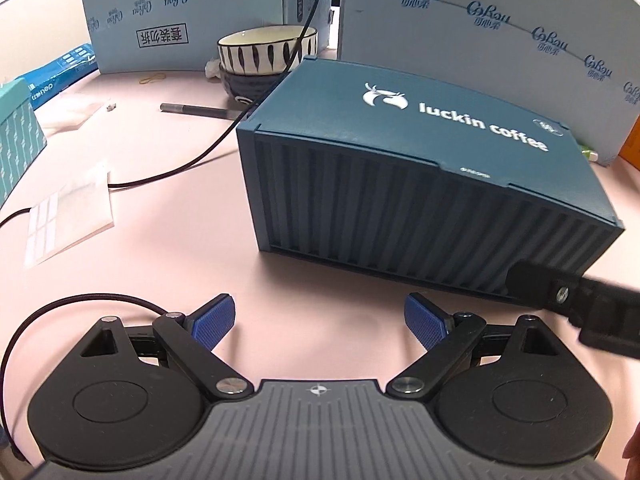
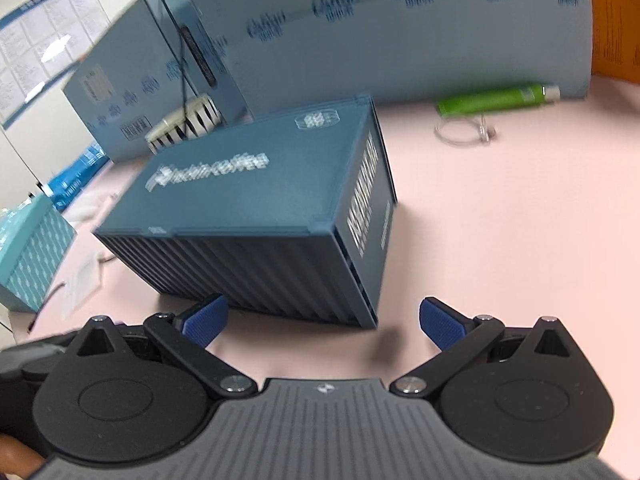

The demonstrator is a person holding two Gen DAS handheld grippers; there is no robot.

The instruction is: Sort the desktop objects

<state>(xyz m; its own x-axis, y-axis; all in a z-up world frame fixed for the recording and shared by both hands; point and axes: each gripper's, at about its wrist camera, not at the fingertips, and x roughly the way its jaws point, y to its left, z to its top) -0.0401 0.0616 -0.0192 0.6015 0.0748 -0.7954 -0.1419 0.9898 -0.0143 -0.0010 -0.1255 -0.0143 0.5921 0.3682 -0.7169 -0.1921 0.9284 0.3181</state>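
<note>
Two sets of tongs, both spread wide with nothing between the blue pads.

From your left wrist view, your left tongs (image 1: pixel 319 322) hover over bare pink bench (image 1: pixel 192 248), with open room ahead up to the near ribbed wall of the dark blue Luckin Coffee box (image 1: pixel 404 152). That box sits closed, lid on, so you cannot see what is in it. A black part of your right tongs (image 1: pixel 568 300) reaches in from the right, close against the box's near lower corner; whether it touches you cannot tell. A black cable (image 1: pixel 208 152) runs across the bench left of the box. Beyond it lie a pen (image 1: pixel 200 110) and two stacked bowls (image 1: pixel 266 60), the upper striped one showing no contents. Pale blue cartons (image 1: pixel 480 60) wall off the far edge.

From your right wrist view, which is blurred, your right tongs (image 2: pixel 323 320) hang just before the box's (image 2: pixel 256 196) near right corner, the left pad (image 2: pixel 204 320) close to the ribbed wall. Right of the box the bench (image 2: pixel 500 220) lies open. A green tube (image 2: pixel 496 100) rests against the far carton (image 2: pixel 400 48), with a clear ring (image 2: pixel 464 132) just in front of it. A teal box (image 2: pixel 36 252) stands at the left edge.
</note>
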